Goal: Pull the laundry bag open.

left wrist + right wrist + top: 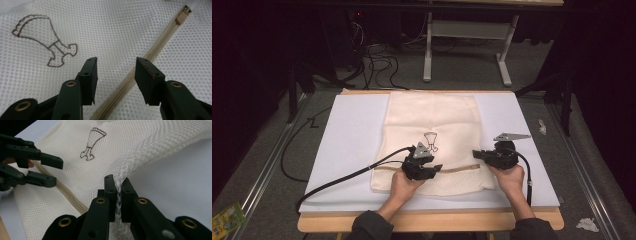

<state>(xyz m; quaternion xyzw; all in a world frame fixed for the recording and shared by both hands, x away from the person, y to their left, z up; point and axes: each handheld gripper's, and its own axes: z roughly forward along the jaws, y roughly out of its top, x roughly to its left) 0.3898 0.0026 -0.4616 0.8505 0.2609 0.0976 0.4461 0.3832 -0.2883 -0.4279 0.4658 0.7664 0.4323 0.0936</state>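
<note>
A cream mesh bag (432,117) with a brown stitched figure (430,140) lies flat on the white board. A beige zipper (462,168) runs across its near end. My left gripper (438,168) hovers open just above the zipper (160,45), one jaw on each side of it, and nothing sits between the pads. The zipper pull (182,16) lies farther along, beyond the jaws. My right gripper (476,155) is shut on the bag's right edge, where the mesh (140,142) bunches up between its jaws (117,181). The left gripper (53,171) also appears in the right gripper view.
The white board (347,145) rests on a wooden table (432,221). A black cable (337,180) trails left from the left gripper. A white table frame (462,30) stands behind. Crumpled paper (587,224) and a green packet (227,217) lie on the floor.
</note>
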